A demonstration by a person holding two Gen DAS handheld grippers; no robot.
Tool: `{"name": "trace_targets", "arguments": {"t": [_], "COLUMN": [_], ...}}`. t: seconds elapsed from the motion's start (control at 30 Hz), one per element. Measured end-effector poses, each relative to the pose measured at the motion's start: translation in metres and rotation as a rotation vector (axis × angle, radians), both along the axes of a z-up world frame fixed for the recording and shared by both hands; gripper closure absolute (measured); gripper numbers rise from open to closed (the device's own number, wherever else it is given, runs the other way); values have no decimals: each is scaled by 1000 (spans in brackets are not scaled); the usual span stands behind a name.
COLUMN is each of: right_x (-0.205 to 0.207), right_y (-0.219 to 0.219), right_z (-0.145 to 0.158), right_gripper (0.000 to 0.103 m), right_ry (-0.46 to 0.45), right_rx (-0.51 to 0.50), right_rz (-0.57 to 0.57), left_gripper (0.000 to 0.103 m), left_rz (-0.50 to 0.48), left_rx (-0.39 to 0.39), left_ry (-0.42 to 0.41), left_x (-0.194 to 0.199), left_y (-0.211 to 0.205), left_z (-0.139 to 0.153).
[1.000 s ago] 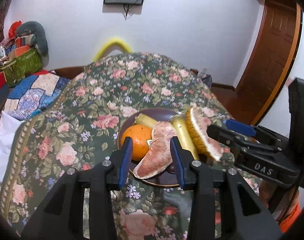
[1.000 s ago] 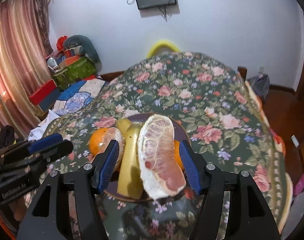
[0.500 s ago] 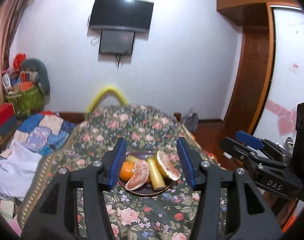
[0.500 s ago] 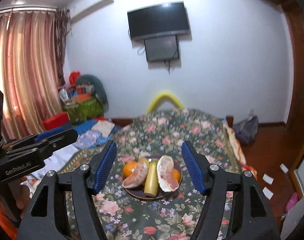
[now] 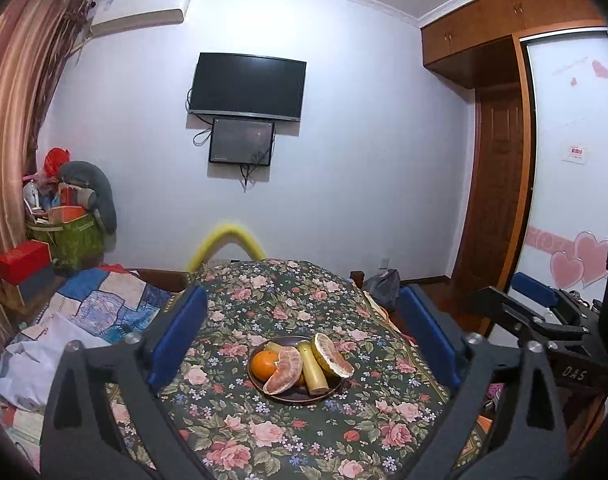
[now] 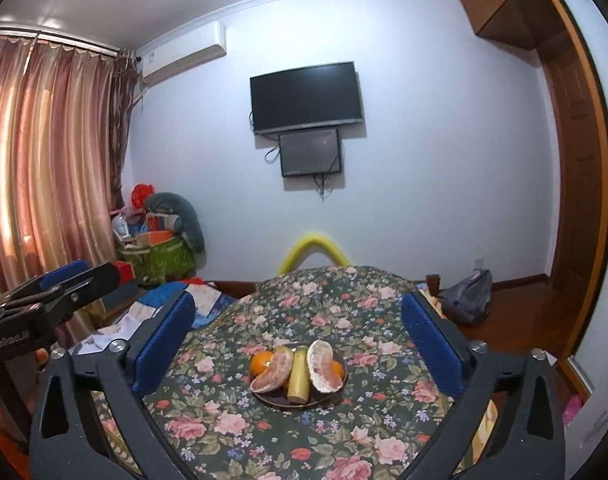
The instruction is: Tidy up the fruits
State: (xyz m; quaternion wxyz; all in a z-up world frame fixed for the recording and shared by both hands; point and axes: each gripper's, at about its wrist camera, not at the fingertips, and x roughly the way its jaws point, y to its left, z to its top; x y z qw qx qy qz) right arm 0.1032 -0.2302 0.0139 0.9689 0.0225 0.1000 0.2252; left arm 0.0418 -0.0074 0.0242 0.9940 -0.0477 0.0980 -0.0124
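Observation:
A dark round plate [image 5: 331,394] [image 6: 339,360] sits on the floral tablecloth. On it lie an orange [image 5: 264,363] [image 6: 260,361], two pomelo wedges [image 5: 284,370] [image 5: 331,355] [image 6: 272,372] [image 6: 321,366] and a banana [image 5: 312,368] [image 6: 298,376] between them. A second orange [image 6: 336,368] peeks out at the right. My left gripper [image 5: 304,332] is open and empty, well back from and above the plate. My right gripper [image 6: 298,332] is open and empty, also far back. Each gripper shows at the edge of the other's view [image 5: 535,320] [image 6: 60,292].
The floral-covered table [image 5: 288,440] drops off at both sides. A yellow chair back [image 5: 226,242] stands at its far end. Bedding [image 5: 84,312] and a green bag [image 5: 66,240] lie left. A grey backpack [image 6: 465,296] sits on the floor at right, near a wooden door [image 5: 495,200].
Both grippers have pulled far back and up from the plate and opened wider. The fruit stays on the plate, now small in view.

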Motion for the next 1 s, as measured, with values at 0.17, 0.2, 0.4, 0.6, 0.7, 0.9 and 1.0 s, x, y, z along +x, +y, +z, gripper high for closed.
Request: {"name": "trace_targets", "arguments": {"t": [0.17,0.2,0.4,0.6,0.7,0.9,1.0], "right_x": [-5,-9,-17,-17,-17,-17,-18], "right_y": [2,2,-2,-4,-5,-5,-5], "right_z": [-1,-1,-2,-4,-5,-6,-6], "right_gripper": [0,0,0,0,0,0,0], "right_ry": [1,-1,-6,3,7,10,10], "right_rx": [-3,-5,-9,-5,-2,-3,-3], "right_rz": [-3,-3,-7,-8,-8,-7,-7], "left_gripper": [0,0,0,0,0,0,0], "left_rz": [10,12,11,15,19,18,17], "left_rx": [-8,-10,1,19,21,27,26], "left_ry": [24,28,34,33,32,31,32], "left_x": [-2,-2,-7,-7,-6,-6,-5], "left_y": [2,2,-1,-5,-5,-7,-7], "left_z": [-2,-2,-5,-6,-7,-8,-8]}}
